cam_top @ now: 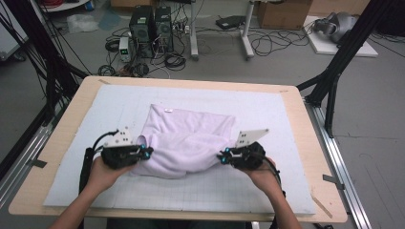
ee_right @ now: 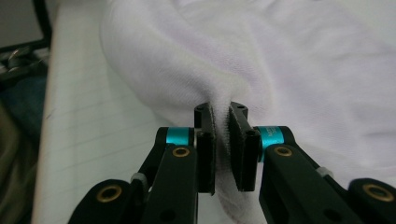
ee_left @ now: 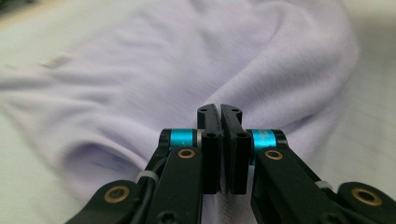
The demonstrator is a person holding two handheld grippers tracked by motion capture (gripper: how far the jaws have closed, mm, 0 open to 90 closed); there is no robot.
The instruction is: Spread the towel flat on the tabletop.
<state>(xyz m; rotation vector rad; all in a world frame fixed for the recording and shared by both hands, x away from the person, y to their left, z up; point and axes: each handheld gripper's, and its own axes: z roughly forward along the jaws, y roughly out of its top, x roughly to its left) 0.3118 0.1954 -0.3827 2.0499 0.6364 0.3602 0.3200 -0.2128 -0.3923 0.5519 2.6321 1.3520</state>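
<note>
A wooden table [cam_top: 57,191] carries a pale grey mat [cam_top: 267,191]; a lilac cloth [cam_top: 191,138] lies bunched at the mat's middle; the left gripper [cam_top: 149,151] is clamped on the cloth's left edge; the right gripper [cam_top: 222,156] is clamped on a fold at its right edge.

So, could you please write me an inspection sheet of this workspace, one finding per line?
Surface: wooden table covered by a pale gridded mat.
Job's things: one lilac cloth, crumpled at mid-mat, small tag near its far edge.
Clutter: nothing seen on the mat.
Grippers: left gripper shut on the cloth's left edge; right gripper shut on a fold of its right edge.
Cables: a black cable trails from the left gripper.
Surroundings: computer towers, loose floor cables, cardboard box, black frame legs.
</note>
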